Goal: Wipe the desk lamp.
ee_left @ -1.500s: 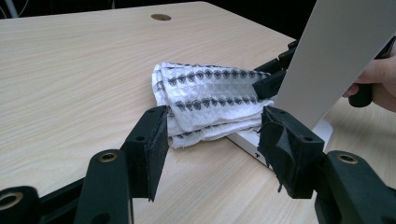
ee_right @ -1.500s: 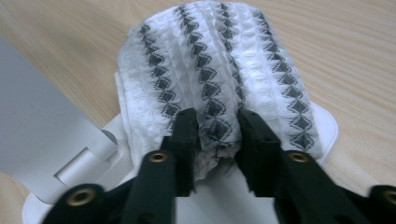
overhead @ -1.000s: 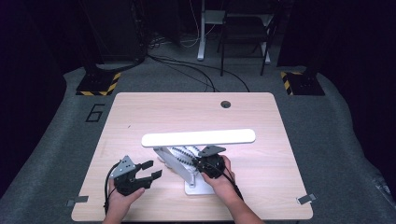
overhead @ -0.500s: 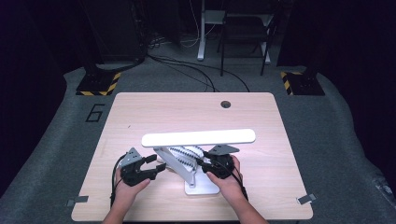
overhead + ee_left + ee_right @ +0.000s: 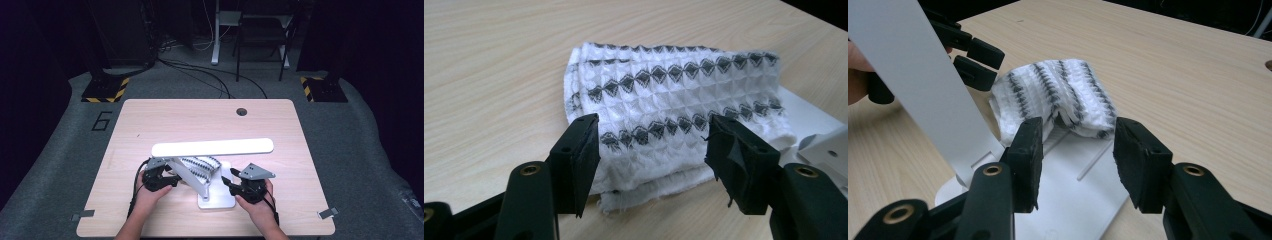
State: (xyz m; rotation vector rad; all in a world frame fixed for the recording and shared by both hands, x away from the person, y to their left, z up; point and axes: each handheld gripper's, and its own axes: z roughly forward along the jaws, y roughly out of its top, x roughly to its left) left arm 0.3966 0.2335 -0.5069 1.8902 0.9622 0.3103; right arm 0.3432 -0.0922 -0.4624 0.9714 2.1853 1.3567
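A folded white cloth (image 5: 201,164) with black diamond bands lies on the table, partly over the white lamp base (image 5: 216,199). In the left gripper view the cloth (image 5: 674,95) lies just beyond my left gripper (image 5: 655,134), whose jaws stand open to either side of its near edge. The left gripper (image 5: 171,180) sits at the cloth's left, under the lamp arm. My right gripper (image 5: 231,183) is open at the base's right side. Its jaws (image 5: 1079,134) hover over the lamp base (image 5: 1073,205), pointing at the cloth (image 5: 1058,92).
A white desk lamp stands mid-table: a long flat head (image 5: 212,147) above the cloth and a slanted arm (image 5: 913,75) between the two grippers. The left gripper (image 5: 973,60) shows behind that arm. A round hole (image 5: 242,111) marks the table's far side.
My left gripper has moved right, up to the cloth's left edge. My right gripper has drawn back to the right, away from the lamp arm.
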